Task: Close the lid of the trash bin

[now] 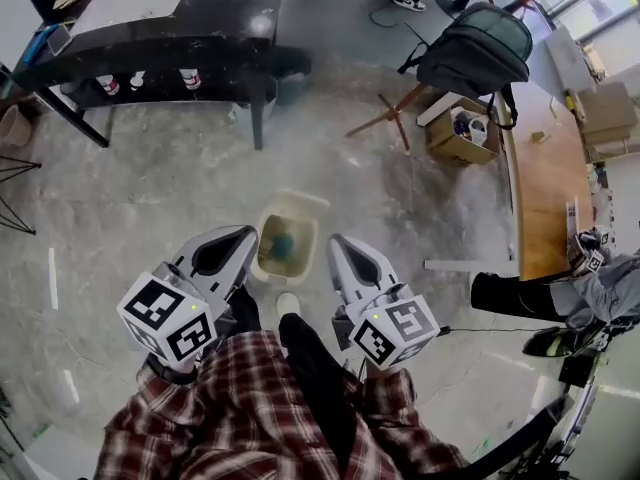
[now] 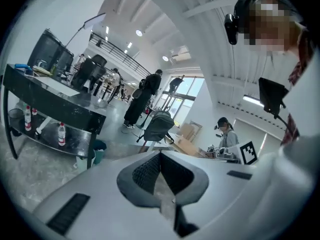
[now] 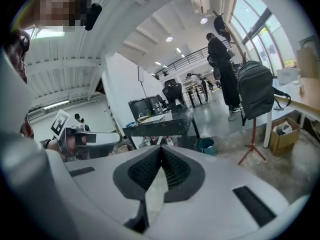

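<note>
Looking steeply down at a small trash bin point(image 1: 262, 268) on the grey floor point(image 1: 180, 178), just beyond the feet. Open at the top, with the lid point(image 1: 303, 199) tipped back at the far rim and a blue-green thing point(image 1: 283, 244) inside. Holding the left tool point(image 1: 240, 236) at the bin's left edge, pressed together, with nothing between the jaws. Holding the right tool point(image 1: 338, 244) at the bin's right edge, likewise pressed together and empty. Farther off, at the far left, a black tabletop point(image 1: 200, 18); at the far right, a backpack point(image 1: 478, 48) above a cardboard box point(image 1: 460, 133).
</note>
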Action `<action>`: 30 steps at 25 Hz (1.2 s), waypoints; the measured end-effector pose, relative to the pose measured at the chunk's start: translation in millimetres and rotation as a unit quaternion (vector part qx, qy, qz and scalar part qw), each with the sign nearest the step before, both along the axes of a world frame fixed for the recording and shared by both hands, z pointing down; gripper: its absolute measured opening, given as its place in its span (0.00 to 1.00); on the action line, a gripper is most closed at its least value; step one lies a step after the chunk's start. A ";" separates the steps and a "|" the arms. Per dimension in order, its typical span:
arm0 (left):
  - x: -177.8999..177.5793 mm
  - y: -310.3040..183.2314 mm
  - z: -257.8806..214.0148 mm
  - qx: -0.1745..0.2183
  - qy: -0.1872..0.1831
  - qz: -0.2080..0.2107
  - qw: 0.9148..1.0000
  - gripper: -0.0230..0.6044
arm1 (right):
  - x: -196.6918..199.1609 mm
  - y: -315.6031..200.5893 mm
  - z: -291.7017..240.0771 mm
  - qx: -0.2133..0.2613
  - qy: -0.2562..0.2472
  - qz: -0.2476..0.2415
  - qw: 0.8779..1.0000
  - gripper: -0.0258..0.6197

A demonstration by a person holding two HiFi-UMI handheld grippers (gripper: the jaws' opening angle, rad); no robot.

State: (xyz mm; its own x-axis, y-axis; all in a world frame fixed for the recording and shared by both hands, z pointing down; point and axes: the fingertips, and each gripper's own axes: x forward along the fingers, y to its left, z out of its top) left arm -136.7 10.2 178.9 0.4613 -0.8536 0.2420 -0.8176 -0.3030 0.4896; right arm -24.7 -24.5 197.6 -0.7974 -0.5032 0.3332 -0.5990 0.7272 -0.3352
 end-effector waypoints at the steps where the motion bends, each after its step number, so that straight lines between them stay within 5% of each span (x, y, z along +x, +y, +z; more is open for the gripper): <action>1: -3.5 -6.0 3.7 -0.004 -0.005 0.018 1.000 0.06 | -2.2 -1.8 1.5 -0.003 0.001 0.017 1.000 0.06; 12: -35.8 -51.8 70.5 -0.051 -0.026 0.171 0.984 0.06 | -38.1 -0.6 56.4 -0.053 0.028 0.151 0.987 0.06; 23: -25.5 -86.6 156.3 -0.083 -0.052 0.175 0.980 0.06 | -32.2 13.1 142.1 -0.118 0.036 0.138 0.983 0.06; 30: -2.1 -96.8 240.3 -0.118 -0.037 0.180 0.976 0.06 | -24.7 15.4 215.0 -0.152 0.027 0.121 0.981 0.06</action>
State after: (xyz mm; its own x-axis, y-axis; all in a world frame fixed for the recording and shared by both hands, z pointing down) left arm -138.8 -86.6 419.1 0.6942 -0.5562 0.4570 -0.7154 -0.4625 0.5237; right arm -49.4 -9.1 412.6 -0.6441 -0.5467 0.5351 -0.7644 0.4325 -0.4782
